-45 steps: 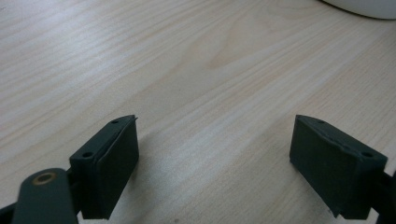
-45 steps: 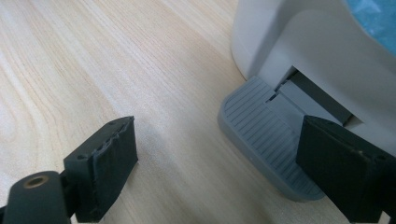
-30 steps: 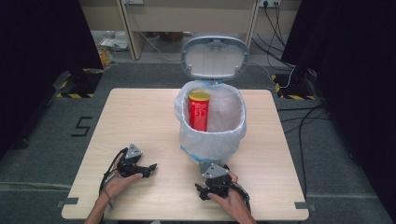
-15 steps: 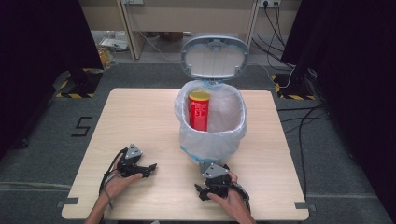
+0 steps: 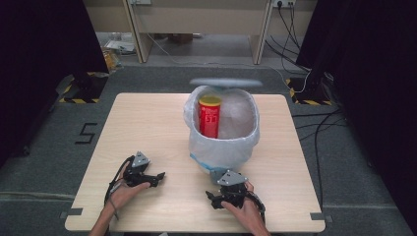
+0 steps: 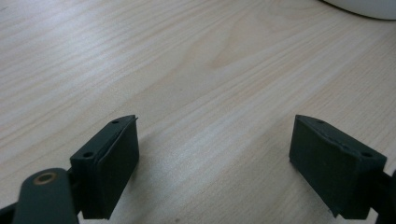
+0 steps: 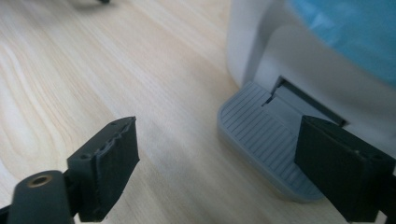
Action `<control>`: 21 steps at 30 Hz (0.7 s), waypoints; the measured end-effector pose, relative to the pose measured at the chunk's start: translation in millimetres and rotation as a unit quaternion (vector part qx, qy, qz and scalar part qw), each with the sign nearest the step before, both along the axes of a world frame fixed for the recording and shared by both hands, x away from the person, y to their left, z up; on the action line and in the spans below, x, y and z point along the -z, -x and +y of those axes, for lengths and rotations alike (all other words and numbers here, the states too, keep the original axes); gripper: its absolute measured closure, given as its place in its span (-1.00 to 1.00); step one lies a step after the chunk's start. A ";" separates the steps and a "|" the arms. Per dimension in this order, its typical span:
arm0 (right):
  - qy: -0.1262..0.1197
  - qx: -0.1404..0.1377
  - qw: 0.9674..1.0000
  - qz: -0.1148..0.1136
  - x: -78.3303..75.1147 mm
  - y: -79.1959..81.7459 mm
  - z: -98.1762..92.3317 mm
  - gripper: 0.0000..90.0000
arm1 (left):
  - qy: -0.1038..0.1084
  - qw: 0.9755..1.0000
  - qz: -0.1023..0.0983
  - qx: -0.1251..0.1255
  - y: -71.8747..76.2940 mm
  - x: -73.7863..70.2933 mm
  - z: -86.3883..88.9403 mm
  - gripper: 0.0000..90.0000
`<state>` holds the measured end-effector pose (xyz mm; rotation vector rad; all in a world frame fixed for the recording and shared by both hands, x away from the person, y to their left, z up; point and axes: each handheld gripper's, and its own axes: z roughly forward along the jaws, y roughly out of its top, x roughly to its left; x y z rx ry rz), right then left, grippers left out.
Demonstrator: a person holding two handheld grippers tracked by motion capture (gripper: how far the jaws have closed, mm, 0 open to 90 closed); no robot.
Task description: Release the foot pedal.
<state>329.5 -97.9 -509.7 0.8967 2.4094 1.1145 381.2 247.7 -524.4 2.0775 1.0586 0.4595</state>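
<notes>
A white pedal bin (image 5: 223, 142) lined with a pale plastic bag stands at the middle of the table. A red can with a yellow lid (image 5: 209, 115) stands upright inside it. The bin's grey lid (image 5: 225, 82) is a blurred flat streak just above the mouth. My right gripper (image 5: 219, 195) rests on the table in front of the bin, open and holding nothing. In the right gripper view (image 7: 217, 158) the grey ribbed pedal (image 7: 266, 140) lies just ahead, near the right jaw. My left gripper (image 5: 155, 178) sits open at the front left, over bare wood (image 6: 215, 154).
The wooden table (image 5: 147, 123) has bare room to the left and behind the bin. The bin's white base (image 6: 369, 7) shows at the top right corner of the left gripper view. Cables and desk legs lie on the floor beyond the table.
The bin's lid stood upright behind the mouth before; now it has swung down to nearly flat over the bin. Both grippers have stayed in place.
</notes>
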 end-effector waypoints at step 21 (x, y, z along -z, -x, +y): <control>-0.048 0.045 0.998 -0.001 -31.8 12.8 -52.1 -0.60 | 0.000 1.000 0.001 0.000 -0.1 -0.2 0.3 -0.66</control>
